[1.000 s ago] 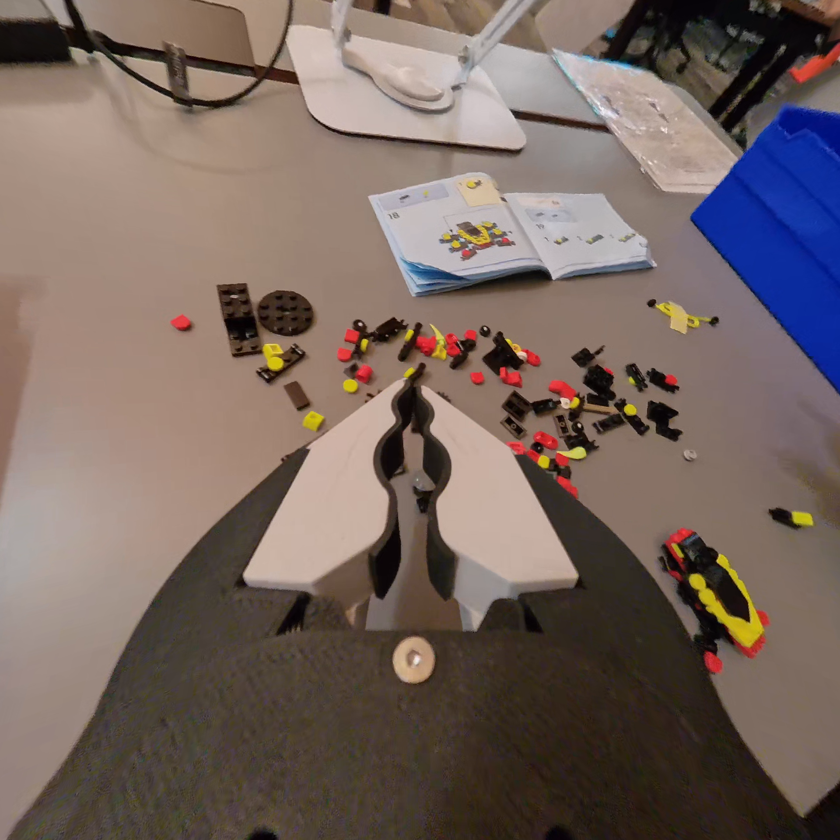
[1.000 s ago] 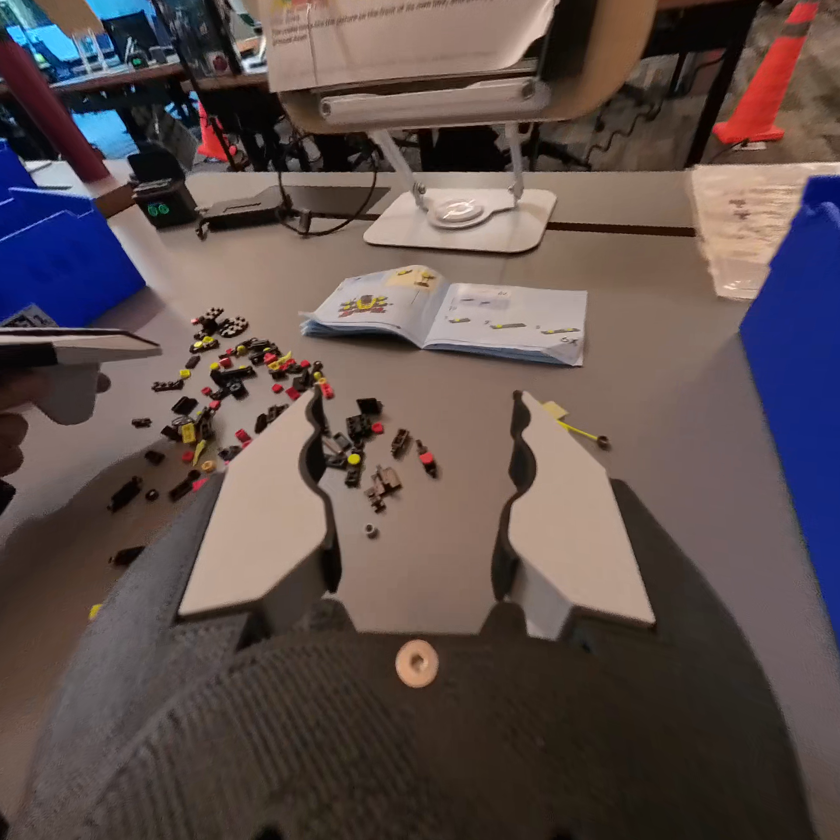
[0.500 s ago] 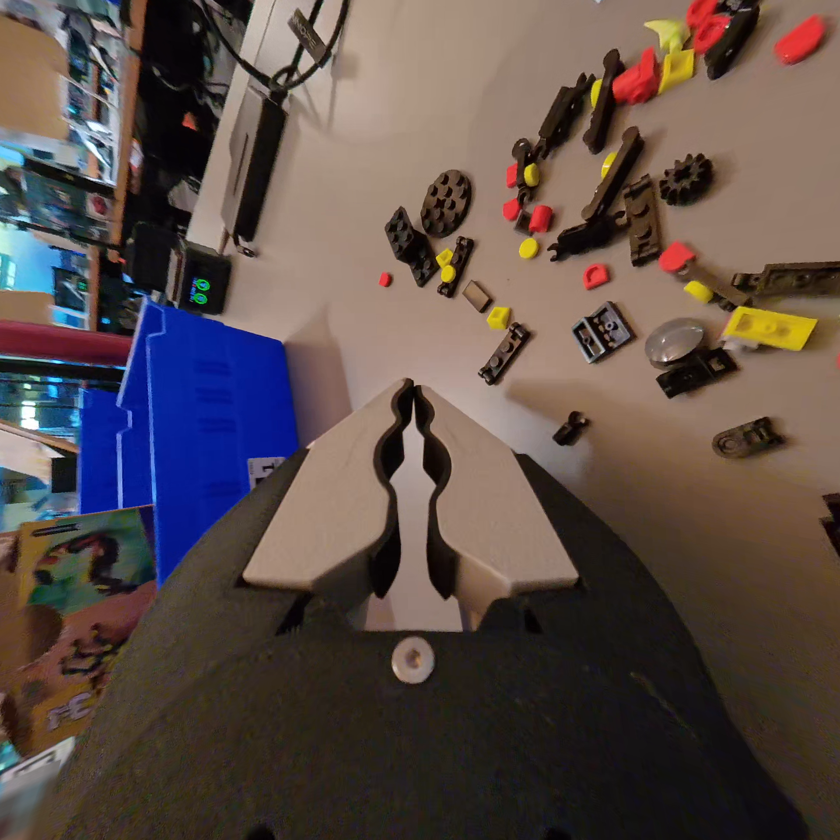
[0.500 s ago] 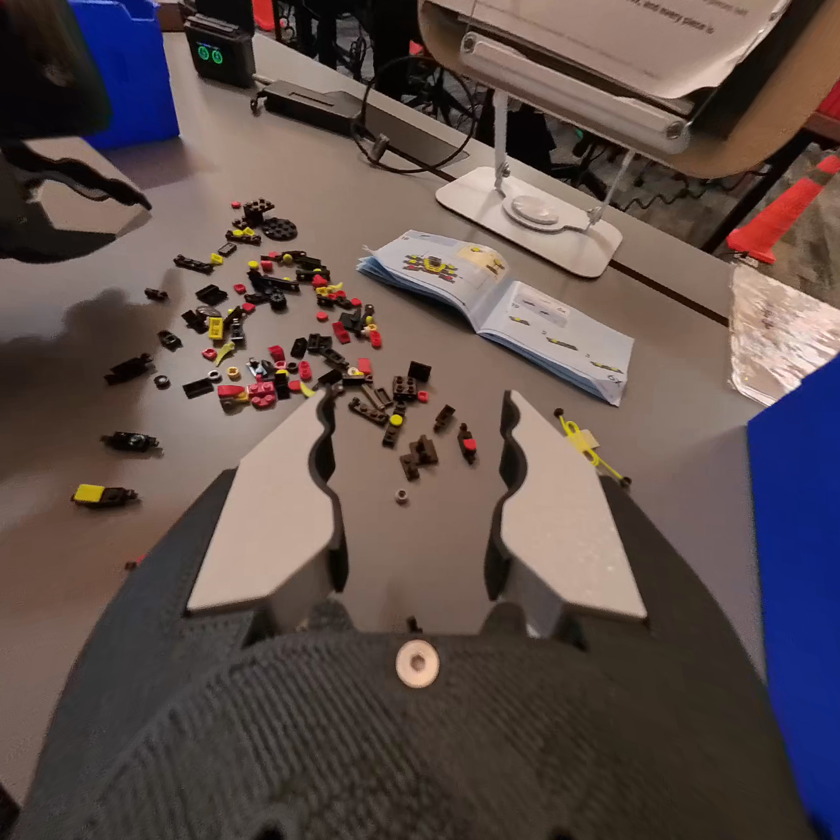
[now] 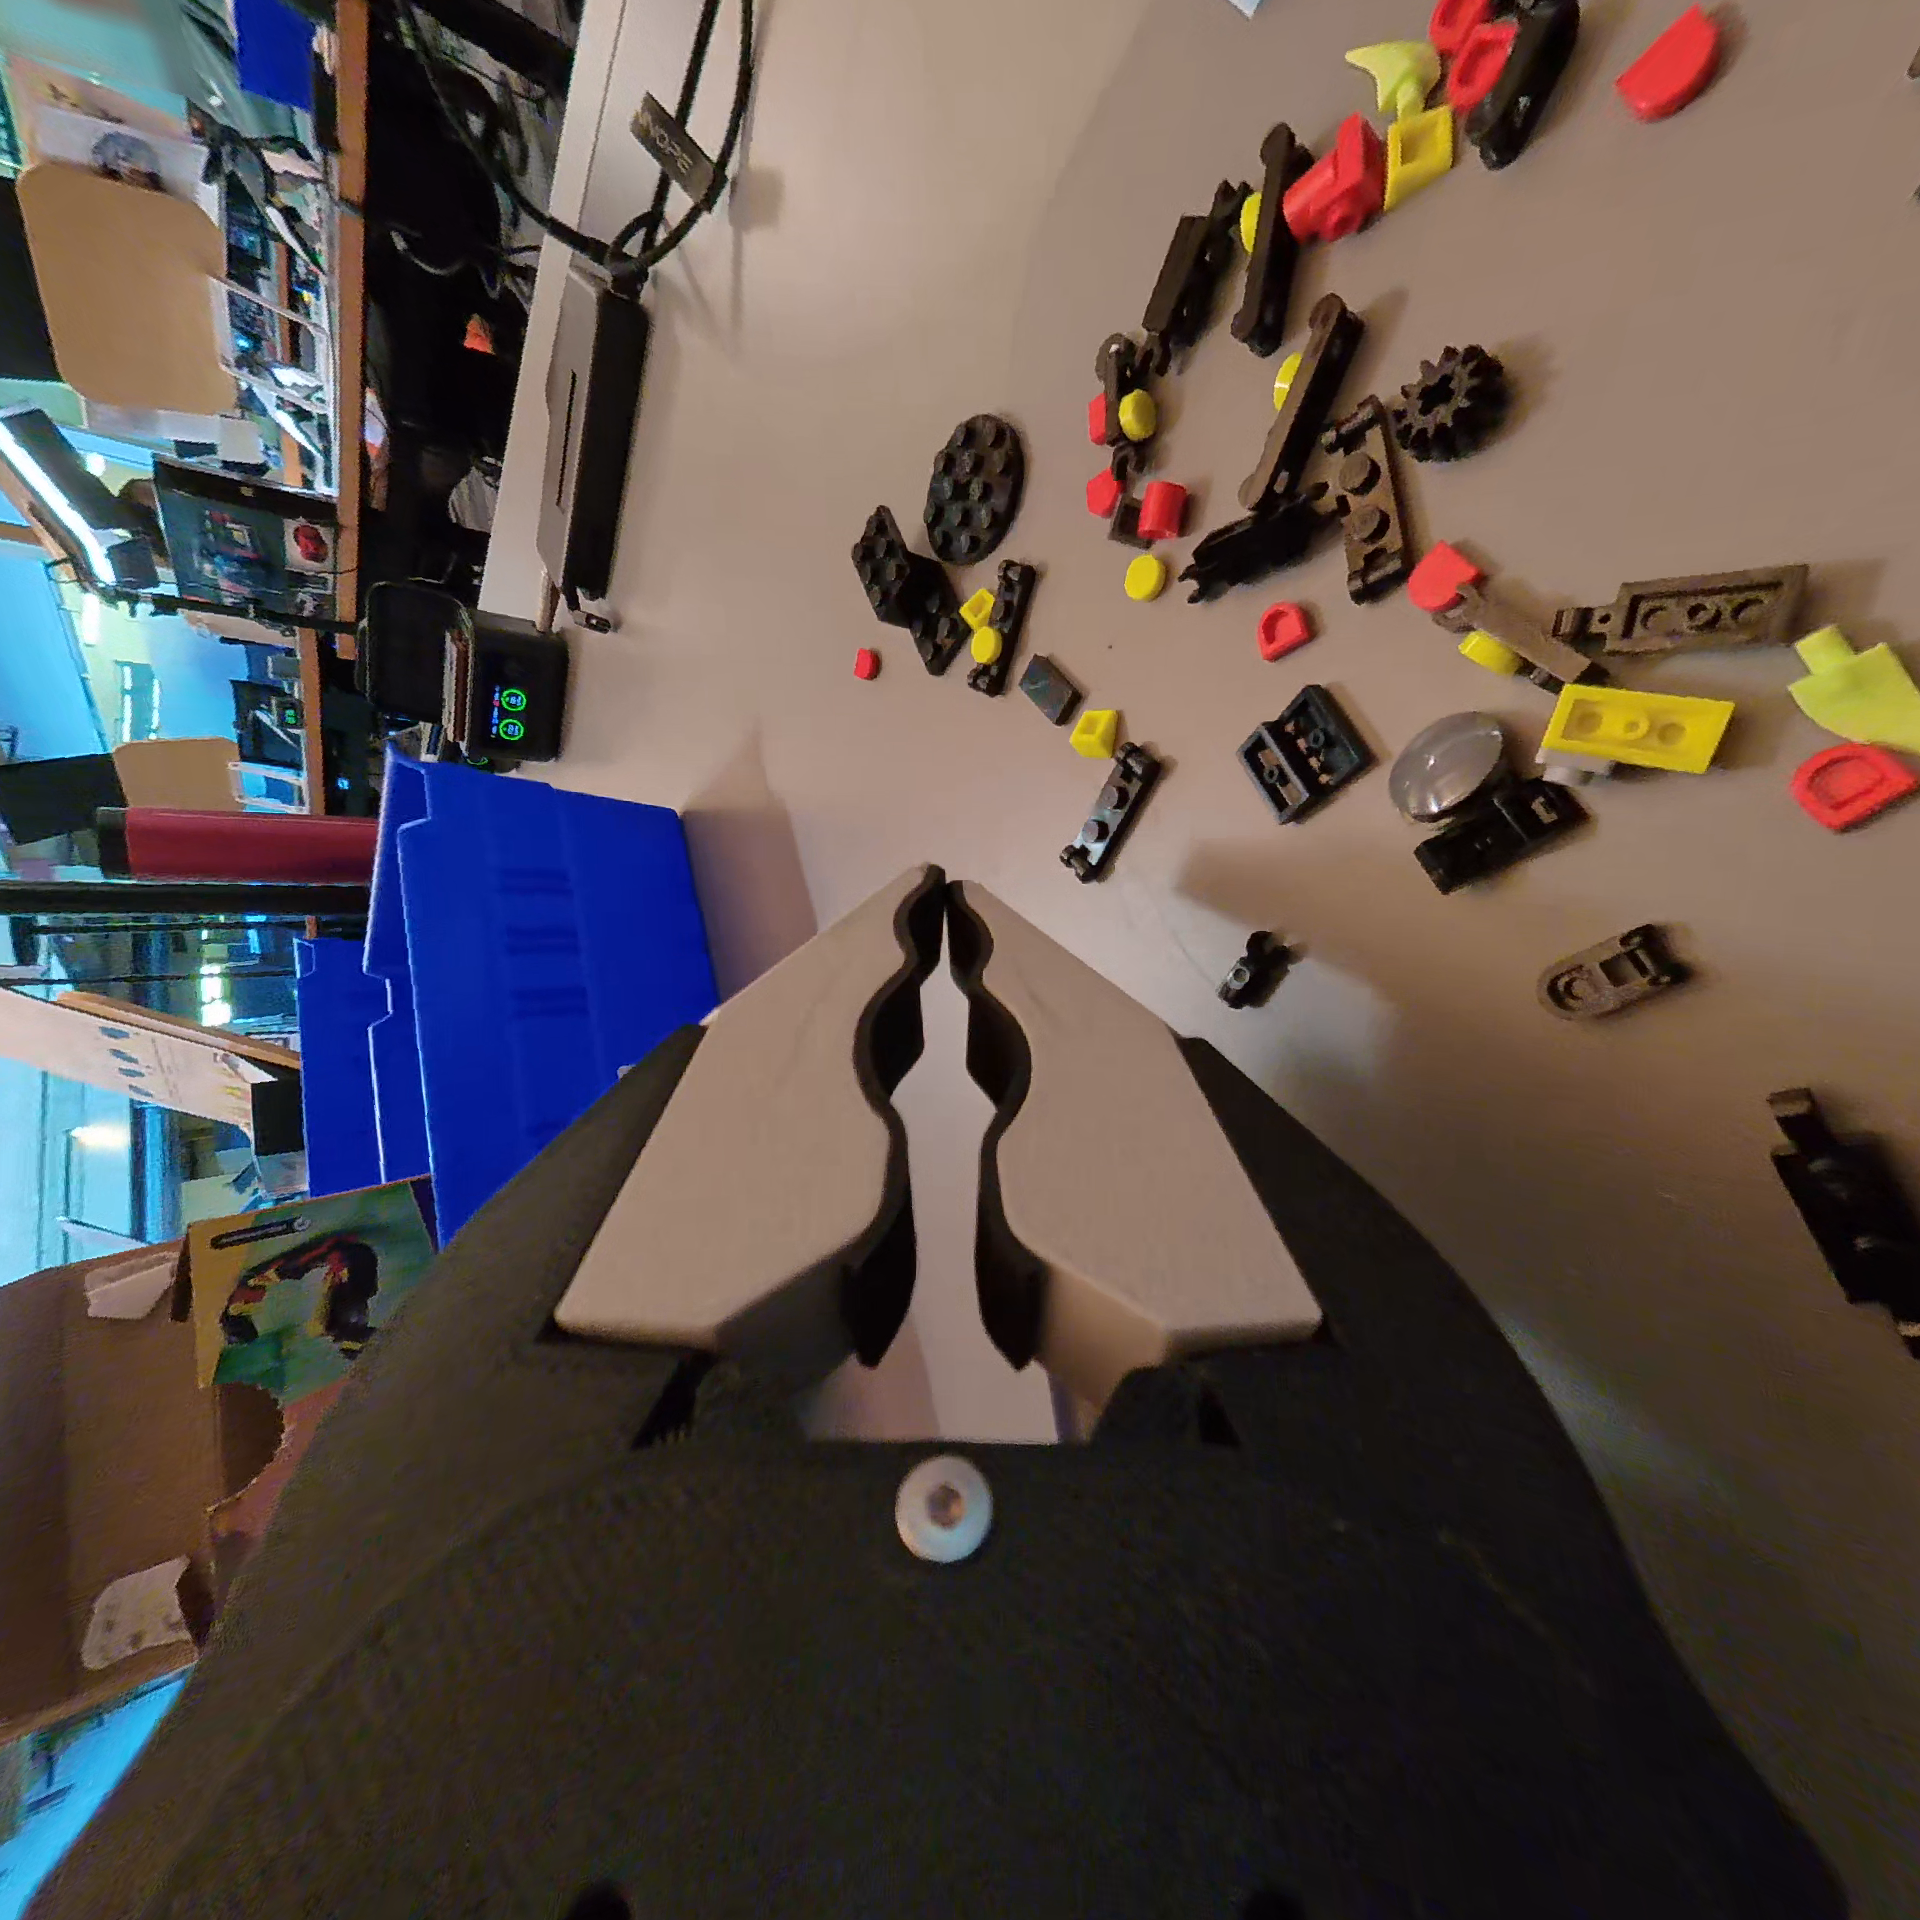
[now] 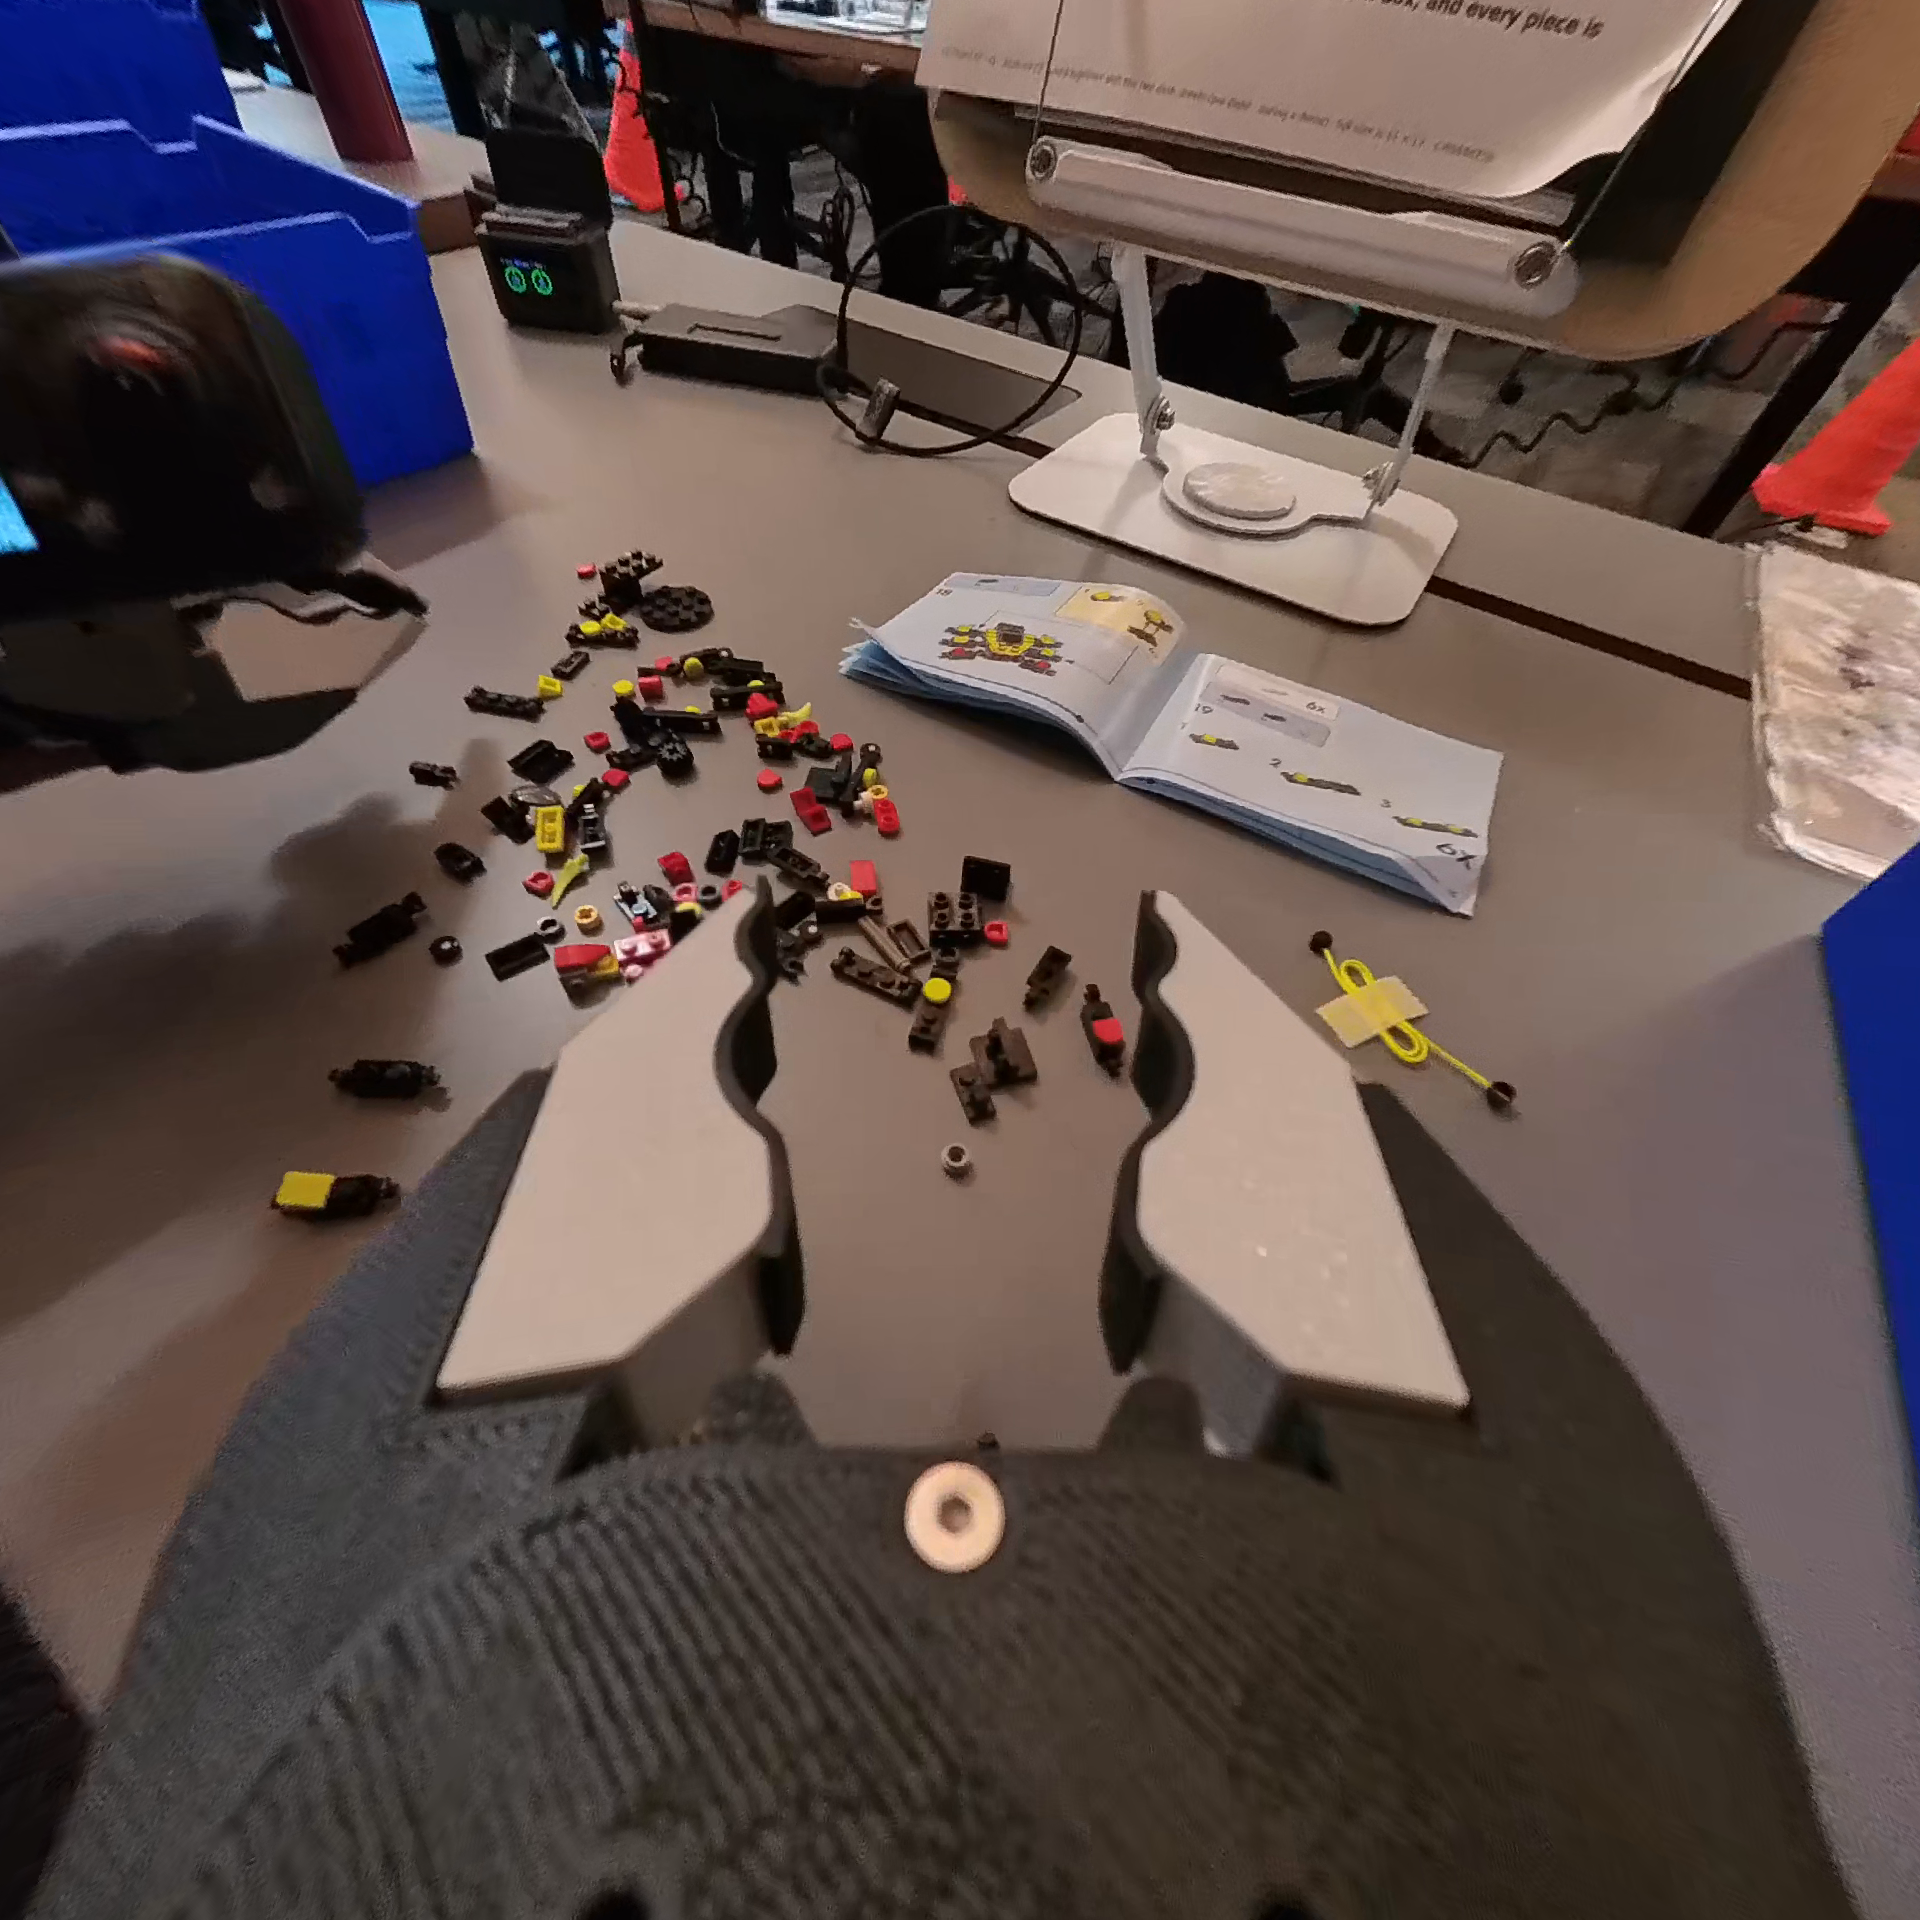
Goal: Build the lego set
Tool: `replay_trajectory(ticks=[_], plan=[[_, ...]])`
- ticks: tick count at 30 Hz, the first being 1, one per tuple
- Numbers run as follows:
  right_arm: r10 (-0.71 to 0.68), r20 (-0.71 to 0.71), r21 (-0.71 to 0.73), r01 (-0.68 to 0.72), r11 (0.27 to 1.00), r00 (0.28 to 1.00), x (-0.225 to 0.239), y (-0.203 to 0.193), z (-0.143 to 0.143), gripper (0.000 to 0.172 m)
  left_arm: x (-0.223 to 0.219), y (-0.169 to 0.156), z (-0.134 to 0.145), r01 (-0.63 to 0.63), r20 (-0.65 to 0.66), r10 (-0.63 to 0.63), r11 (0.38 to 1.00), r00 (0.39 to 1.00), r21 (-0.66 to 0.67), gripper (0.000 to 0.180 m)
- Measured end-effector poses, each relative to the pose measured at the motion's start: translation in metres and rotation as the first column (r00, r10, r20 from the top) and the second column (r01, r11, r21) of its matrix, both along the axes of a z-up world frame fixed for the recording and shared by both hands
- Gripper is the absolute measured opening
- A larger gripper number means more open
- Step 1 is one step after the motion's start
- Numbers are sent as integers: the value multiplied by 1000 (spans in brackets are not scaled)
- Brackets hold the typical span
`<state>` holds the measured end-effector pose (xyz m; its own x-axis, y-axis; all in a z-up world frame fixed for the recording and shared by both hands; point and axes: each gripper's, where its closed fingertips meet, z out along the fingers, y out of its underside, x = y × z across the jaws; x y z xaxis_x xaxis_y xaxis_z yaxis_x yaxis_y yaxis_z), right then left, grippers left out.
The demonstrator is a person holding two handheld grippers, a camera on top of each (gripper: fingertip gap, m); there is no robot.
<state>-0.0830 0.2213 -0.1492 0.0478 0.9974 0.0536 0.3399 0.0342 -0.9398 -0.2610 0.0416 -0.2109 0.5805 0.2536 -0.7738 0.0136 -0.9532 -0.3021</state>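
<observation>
Grey, wedge-shaped fingers of my left gripper (image 5: 943, 894) are pressed together at the tips with nothing between them, hanging over bare grey tabletop (image 5: 914, 260) in the left wrist view, which is rolled onto its side. Nearest the closed tips lies a slim black studded plate (image 5: 1112, 812), and just right of them a tiny black clip piece (image 5: 1252, 968); neither is touched. Further right sit a clear grey dome piece (image 5: 1446, 771), a yellow two-stud plate (image 5: 1640, 727) and a black round studded plate (image 5: 975, 488) among scattered red, yellow and black toy bricks. Left of my fingers stands a blue plastic bin (image 5: 540, 997), with a small black device with green lights (image 5: 509, 698) beyond it.

Over in the right wrist view, my right gripper (image 6: 951, 914) has its two grey fingers standing wide apart, holding nothing, above the near edge of the brick pile. Between them on the table lie a small black brick with a yellow round stud (image 6: 932, 1006), a black piece with a red tile (image 6: 1103, 1031) close to my right finger, and a tiny grey ring (image 6: 956, 1158) nearer me; none touches the pads. Far right of the pile lies an open pale-blue instruction booklet (image 6: 1195, 727), and near right a yellow-green string with taped middle (image 6: 1392, 1023). My left gripper (image 6: 301, 623) shows blurred at the far left, above the table. A white stand base (image 6: 1236, 520) sits at the far side.
</observation>
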Motion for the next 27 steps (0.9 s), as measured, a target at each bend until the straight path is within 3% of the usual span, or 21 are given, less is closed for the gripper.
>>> replay_trajectory(ticks=[17, 21, 27], plan=[[4, -10, -70, -5, 998, 1000, 7, 8, 4, 67, -21, -5, -8, -33, -70, 27, 995, 997, -91, 0], [-2, -15, -111, 1, 994, 1000, 8, 12, 4, 67, -24, -3, -14, -33, -19, 33, 999, 999, -30, 0], [-1, 7, -79, 2, 997, 1000, 8, 14, 1, 68, -25, 3, -7, -50, 92, 32, 979, 995, 199, 0]])
